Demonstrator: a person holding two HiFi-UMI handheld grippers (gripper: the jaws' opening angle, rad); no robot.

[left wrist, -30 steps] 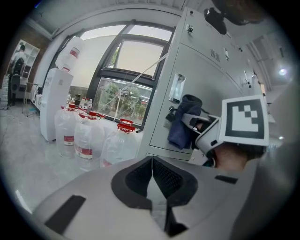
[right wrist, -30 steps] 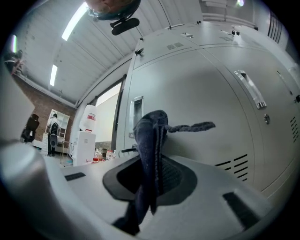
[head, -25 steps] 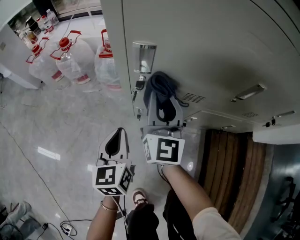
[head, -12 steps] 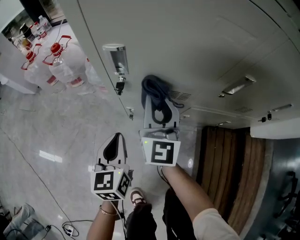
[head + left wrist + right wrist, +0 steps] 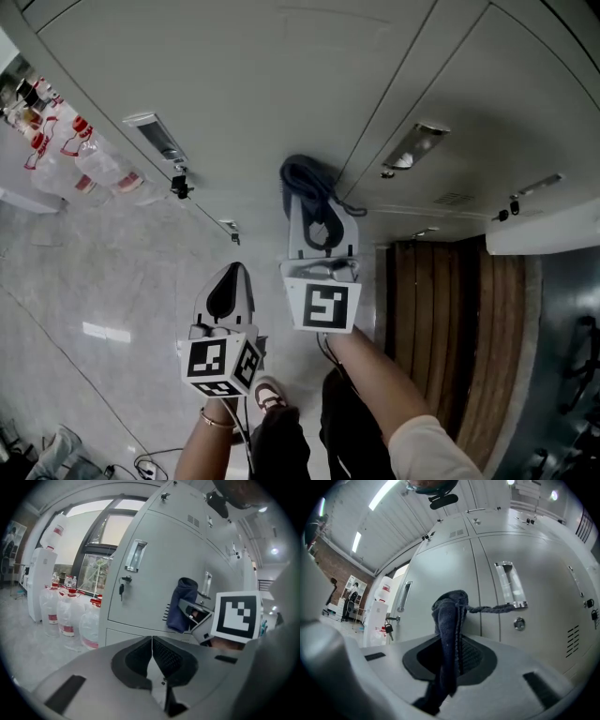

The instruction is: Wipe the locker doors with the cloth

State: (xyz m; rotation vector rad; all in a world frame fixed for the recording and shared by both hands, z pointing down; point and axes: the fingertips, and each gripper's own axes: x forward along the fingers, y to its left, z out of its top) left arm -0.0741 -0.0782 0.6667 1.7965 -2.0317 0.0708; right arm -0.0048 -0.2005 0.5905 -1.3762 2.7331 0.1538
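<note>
Two grippers are in view. The right gripper is clamped on the one cloth, a dark blue bundle that bulges out past its tips at 12 o'clock. In the right gripper view its jaws pinch the cloth between them, and one loose strand runs off toward 3 o'clock. The left gripper hangs at 8 o'clock of the right one, away from the lockers; its jaws are pressed together with nothing between them.

The head view shows three recessed handles on the locker doors: one at 10 o'clock of the cloth, one at 2 o'clock and one farther out at 3 o'clock. One key hangs below the first handle. The cloth sits at the seam between two doors. At least three red-capped water jugs stand on the floor at the far 9 o'clock edge.

A second ago the cloth was just below the keyed handle, beside a vent, and the jugs filled the upper left. Now that handle lies well off to the left, the jugs have slid to the edge, and the cloth is beside the next door. Both grippers keep the same grip.
</note>
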